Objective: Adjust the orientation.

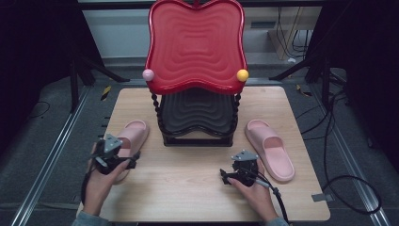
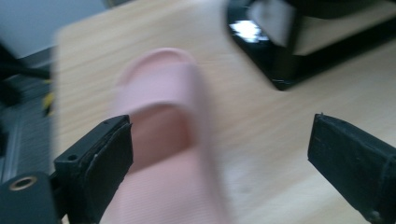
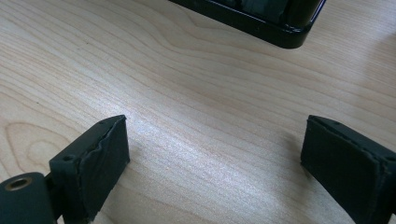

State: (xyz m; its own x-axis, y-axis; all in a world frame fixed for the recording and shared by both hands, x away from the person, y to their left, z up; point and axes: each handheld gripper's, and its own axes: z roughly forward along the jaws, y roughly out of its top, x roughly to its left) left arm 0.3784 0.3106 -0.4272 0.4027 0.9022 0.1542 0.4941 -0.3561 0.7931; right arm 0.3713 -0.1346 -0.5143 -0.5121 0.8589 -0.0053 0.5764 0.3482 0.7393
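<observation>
The left claw (image 1: 114, 151), jaws spread wide, hovered over the left pink slipper (image 1: 131, 136); the right claw (image 1: 239, 170), likewise released, hung above bare worktop (image 1: 188, 183) beside the right slipper (image 1: 270, 148).

Two-tier rack (image 1: 197, 136) stands at the middle of the worktop's (image 1: 188, 188) far edge: red wavy tray (image 1: 196, 44) on top, black wavy tray (image 1: 197, 113) below, twisted black posts. Pink ball (image 1: 148, 74) on its left corner, yellow ball (image 1: 242, 75) on its right. Right pink slipper (image 1: 270, 148) lies near the right edge. Cables (image 1: 329, 141) on the floor beyond.
</observation>
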